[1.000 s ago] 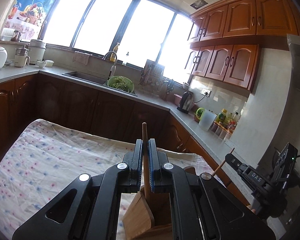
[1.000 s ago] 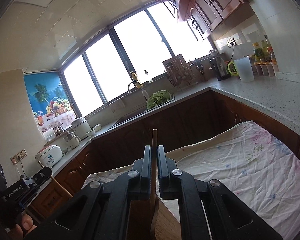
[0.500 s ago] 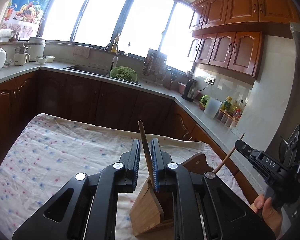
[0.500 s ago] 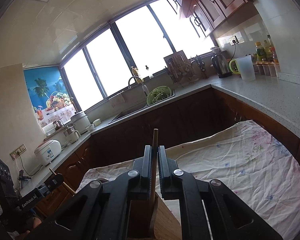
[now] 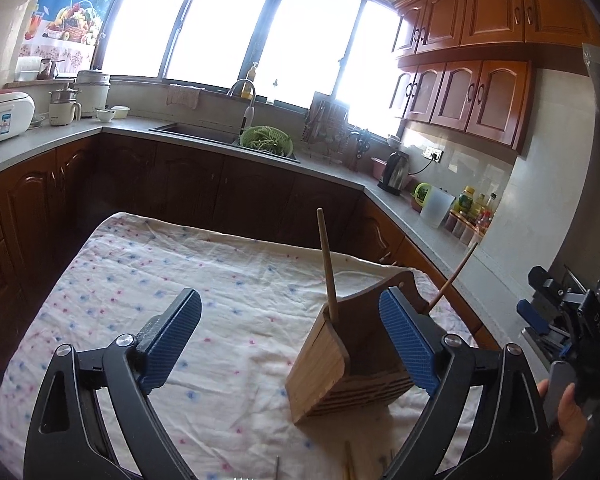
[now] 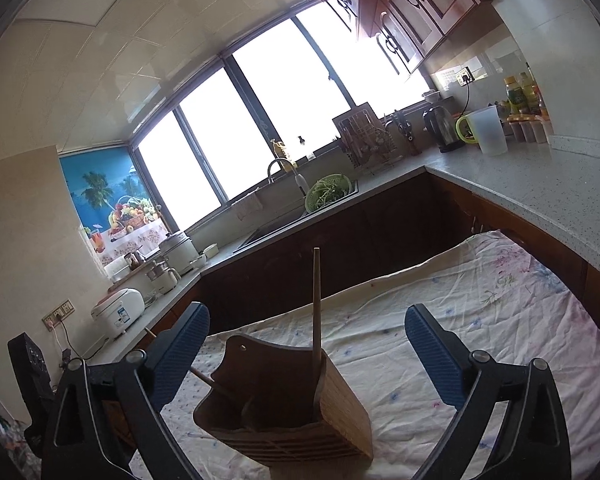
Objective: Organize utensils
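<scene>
— Chopsticks first: where have they ended up?

— Both stand in the wooden holder (image 5: 340, 364), which sits on the flowered cloth (image 5: 148, 280) over the table. One chopstick (image 5: 326, 268) leans against the near front wall of the holder; the other chopstick (image 5: 452, 280) pokes out at a slant on the far side, toward my right hand (image 5: 568, 428).

— And your tongs?

— My left tongs (image 5: 290, 336) are opening, jaws spread wide, nothing pinched; the upright stick sits between them but neither blue pad touches it. My right tongs (image 6: 308, 348) are opening too. Through them I see the holder and one stick (image 6: 316, 308) rising free between the pads.

— So how do you finish this step cleanly?

— I'd judge the release is the step in hand. I'd draw each pair straight back along its own line, keeping the pads clear of the sticks, since a light holder like this could tip or skid on loose cloth if a pad catches a stick.

— Anything else in the holder?

— From the right-hand view I see dividers and dark compartments inside; beyond the two sticks I cannot tell. A few thin pieces (image 5: 348, 464) lie on the cloth at the near edge, possibly more to gather.
</scene>
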